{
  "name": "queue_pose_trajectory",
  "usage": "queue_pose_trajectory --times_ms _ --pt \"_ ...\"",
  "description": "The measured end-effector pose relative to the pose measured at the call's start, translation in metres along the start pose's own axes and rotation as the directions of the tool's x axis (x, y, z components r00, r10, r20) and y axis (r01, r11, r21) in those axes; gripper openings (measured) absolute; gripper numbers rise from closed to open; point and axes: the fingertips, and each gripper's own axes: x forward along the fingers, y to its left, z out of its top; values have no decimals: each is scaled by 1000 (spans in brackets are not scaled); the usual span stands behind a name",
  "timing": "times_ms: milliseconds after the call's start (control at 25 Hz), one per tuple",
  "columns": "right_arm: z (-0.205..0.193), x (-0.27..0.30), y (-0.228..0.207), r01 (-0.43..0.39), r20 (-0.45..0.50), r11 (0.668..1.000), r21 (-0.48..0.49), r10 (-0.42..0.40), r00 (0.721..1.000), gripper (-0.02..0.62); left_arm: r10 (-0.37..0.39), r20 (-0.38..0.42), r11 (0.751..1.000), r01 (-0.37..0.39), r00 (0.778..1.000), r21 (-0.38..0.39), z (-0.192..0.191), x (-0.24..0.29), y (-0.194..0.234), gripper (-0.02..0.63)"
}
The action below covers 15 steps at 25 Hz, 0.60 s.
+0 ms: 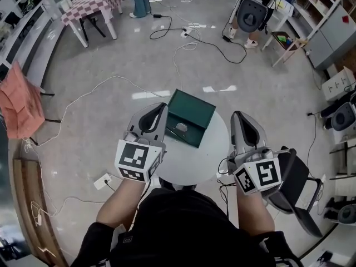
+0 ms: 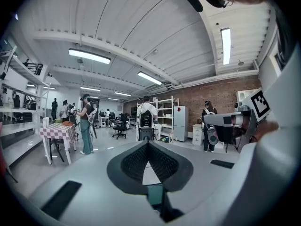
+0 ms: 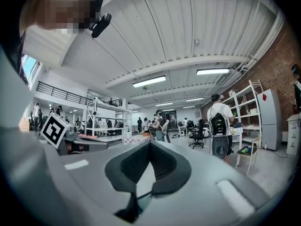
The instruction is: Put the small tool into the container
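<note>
With the left gripper (image 1: 159,108) and right gripper (image 1: 238,115) both closed and empty, and the tool (image 1: 181,129) apparently lying in the container (image 1: 192,111) at the table's (image 1: 189,161) far edge, avoid swinging the left gripper right, as contact could push the container off.

My round white table (image 1: 192,163) stands near, a black chair (image 1: 297,174) just right of it. Cables (image 1: 183,38) trail across the far floor, and a checked table (image 1: 92,1) stands far left.

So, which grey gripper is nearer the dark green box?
The left gripper: its tip overlaps the dark green box's left edge in the head view; white table separates the right gripper from it.
</note>
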Motion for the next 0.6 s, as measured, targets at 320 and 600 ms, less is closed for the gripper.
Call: queue_pose_trajectory --times_ms 320,600 --pt "-8 7 3 -4 -13 1000 -17 3 1000 9 15 -14 1000 -15 1000 -7 -7 -2 11 3" --pt "-15 11 8 -12 -25 1000 -28 11 1000 9 8 -20 1000 -8 1000 -12 -12 -4 14 3"
